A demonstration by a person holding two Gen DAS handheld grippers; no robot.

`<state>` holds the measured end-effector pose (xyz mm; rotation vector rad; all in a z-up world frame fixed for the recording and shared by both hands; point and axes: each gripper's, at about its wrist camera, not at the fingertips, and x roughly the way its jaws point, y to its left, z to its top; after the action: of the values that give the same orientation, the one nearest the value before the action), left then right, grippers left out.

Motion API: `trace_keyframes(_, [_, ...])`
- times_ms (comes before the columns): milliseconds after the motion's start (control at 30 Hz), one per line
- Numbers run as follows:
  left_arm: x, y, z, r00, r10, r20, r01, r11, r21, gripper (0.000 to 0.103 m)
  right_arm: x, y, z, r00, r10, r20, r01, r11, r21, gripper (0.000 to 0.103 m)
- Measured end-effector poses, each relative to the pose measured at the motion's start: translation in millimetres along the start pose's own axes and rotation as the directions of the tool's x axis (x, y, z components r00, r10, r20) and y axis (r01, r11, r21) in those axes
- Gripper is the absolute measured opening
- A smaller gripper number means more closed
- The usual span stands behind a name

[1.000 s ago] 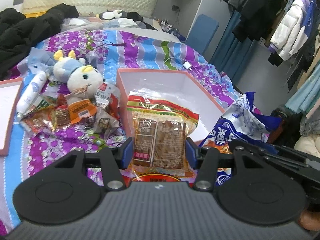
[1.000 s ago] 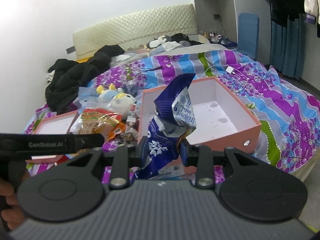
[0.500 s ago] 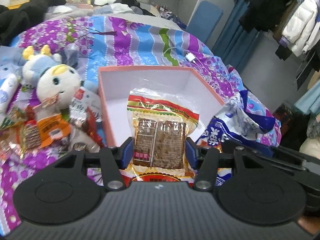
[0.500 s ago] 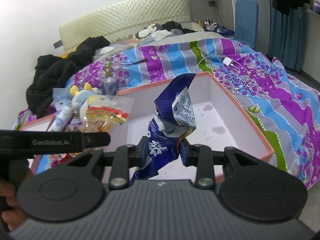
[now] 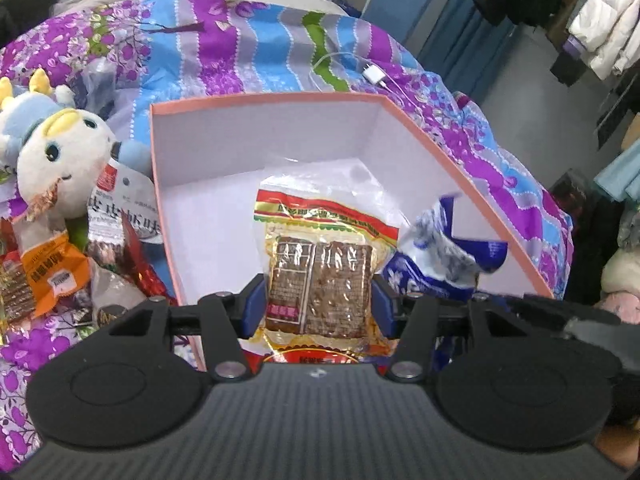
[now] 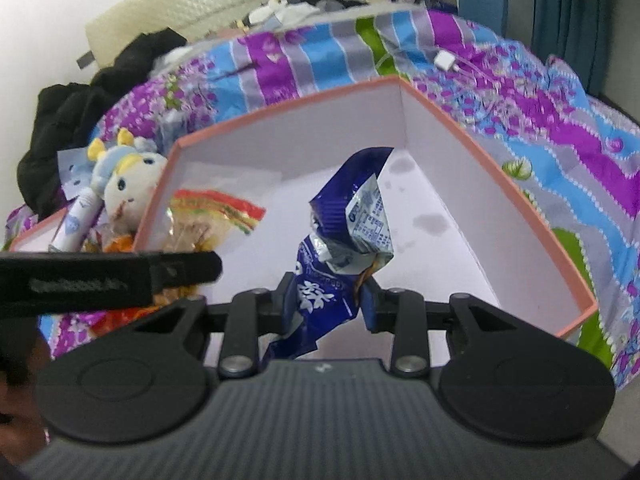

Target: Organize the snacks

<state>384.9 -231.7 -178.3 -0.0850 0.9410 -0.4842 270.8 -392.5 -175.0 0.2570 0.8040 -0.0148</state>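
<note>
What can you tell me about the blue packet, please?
The blue packet is a crinkly foil snack bag, dark blue with white print and a white panel of small text. It looks crumpled and partly folded over at its top. The right gripper is shut on its lower middle and holds it roughly upright over the open box, above the white floor. In the left wrist view it sits just right of the brown packet; whether they touch is unclear.

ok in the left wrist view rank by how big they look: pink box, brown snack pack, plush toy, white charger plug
1. pink box
2. brown snack pack, though nearness to the camera enlarges it
3. plush toy, partly cropped, so unsure against the pack
4. white charger plug
</note>
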Motion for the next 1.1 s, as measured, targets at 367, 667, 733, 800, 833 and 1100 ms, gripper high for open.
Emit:
trace_keyframes(367, [-50, -13, -2, 0.998, -0.003, 0.055, 0.002, 1.000, 0.026, 0.079, -30, -2, -6, 0.999, -0.019, 0.040, 0.018, 0.999, 0.027, 0.058])
trace_keyframes(667, [-118, -20, -20, 0.991, 0.038, 0.128, -0.042, 0.999, 0.027, 0.079, -77, 10, -12, 0.995, -0.001, 0.104, -0.003, 0.999, 0.036, 0.058])
trace_keyframes(733, [-135, -21, -26, 0.988, 0.054, 0.147, -0.058, 0.998, 0.023, 0.079, -89, 14, -14, 0.992, 0.005, 0.122, -0.009, 1.000, 0.028, 0.058])
trace_keyframes(800, [-151, -21, -31, 0.985, 0.061, 0.160, -0.064, 0.998, 0.016, 0.079, -100, 19, -16, 0.991, 0.012, 0.136, -0.014, 1.000, 0.019, 0.058])
trace_keyframes(833, [-160, -21, -35, 0.984, 0.063, 0.168, -0.066, 0.998, 0.011, 0.079, -106, 22, -17, 0.990, 0.017, 0.143, -0.020, 1.000, 0.015, 0.058])
trace_keyframes(1100, [-224, -23, -63, 0.970, 0.082, 0.230, -0.086, 0.996, 0.007, 0.079, -154, 42, -32, 0.979, 0.046, 0.201, -0.046, 0.999, -0.005, 0.058])
